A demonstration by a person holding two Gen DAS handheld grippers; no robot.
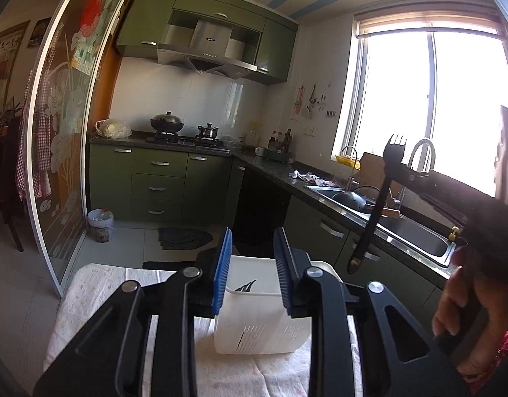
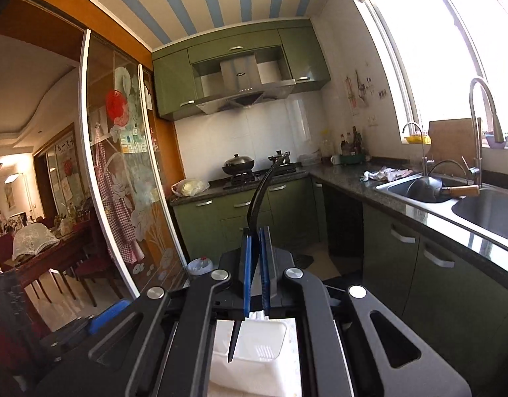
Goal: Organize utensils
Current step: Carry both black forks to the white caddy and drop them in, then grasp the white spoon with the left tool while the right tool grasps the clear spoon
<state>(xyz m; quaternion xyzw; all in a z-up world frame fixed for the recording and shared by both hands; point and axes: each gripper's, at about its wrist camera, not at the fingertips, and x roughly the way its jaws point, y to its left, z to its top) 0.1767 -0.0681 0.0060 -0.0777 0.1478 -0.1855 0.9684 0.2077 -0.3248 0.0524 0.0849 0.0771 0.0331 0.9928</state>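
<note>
Left wrist view: left tool (image 1: pixel 254 271) parted, empty, above white utensil basket (image 1: pixel 254 334) on cloth-covered counter (image 1: pixel 98 301). Right tool (image 1: pixel 402 173) pinches black fork (image 1: pixel 378 198), tines up.

Right wrist view: right tool (image 2: pixel 256 264) clamped on fork (image 2: pixel 260 195), handle tip over basket (image 2: pixel 270 354).

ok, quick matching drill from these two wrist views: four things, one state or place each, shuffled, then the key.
Things:
1. black fork
2. white utensil holder
3. left gripper
4. wok with wooden handle

States or places:
A. lying in the sink
B. jaws apart, nothing between the pads
C. clamped in the right gripper, tines up
D. standing on the floral cloth

Pairs: 1-C, 2-D, 3-B, 4-A
</note>
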